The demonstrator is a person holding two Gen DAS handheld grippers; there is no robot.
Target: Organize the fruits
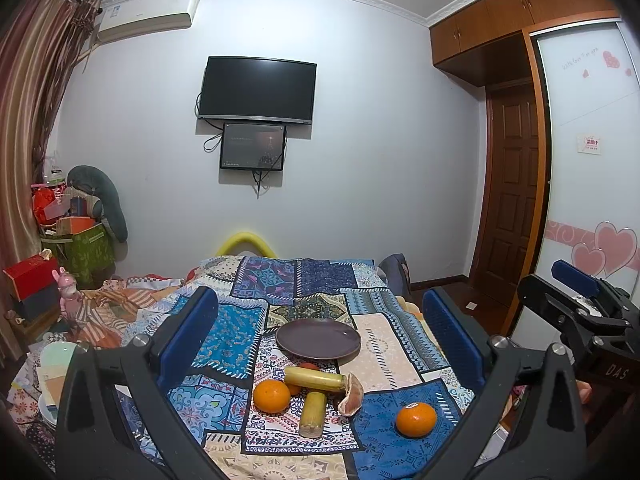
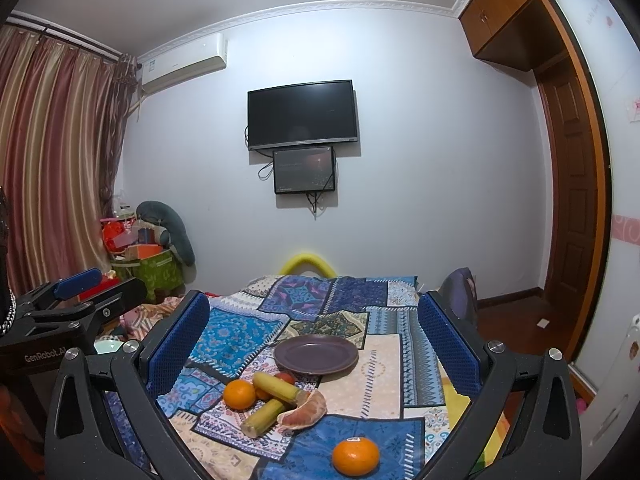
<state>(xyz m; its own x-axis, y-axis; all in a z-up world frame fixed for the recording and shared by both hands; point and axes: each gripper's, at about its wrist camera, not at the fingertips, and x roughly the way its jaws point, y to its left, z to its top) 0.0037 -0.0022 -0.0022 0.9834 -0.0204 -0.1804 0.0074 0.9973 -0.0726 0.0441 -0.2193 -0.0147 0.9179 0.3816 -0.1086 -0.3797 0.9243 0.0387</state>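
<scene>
Both grippers hang above the near edge of the bed, wide apart and holding nothing: the left gripper (image 1: pixel 320 320) and the right gripper (image 2: pixel 312 324). The purple plate (image 1: pixel 318 339) (nothing on it) sits in the middle of the patchwork cover (image 1: pixel 224 332). Just in front of it lie 2 yellow cane sticks (image 1: pixel 314 378), touching an orange (image 1: pixel 271 395) and a peeled fruit piece (image 1: pixel 352 394). A second orange (image 1: pixel 415 419) sits alone, nearer the right edge.
</scene>
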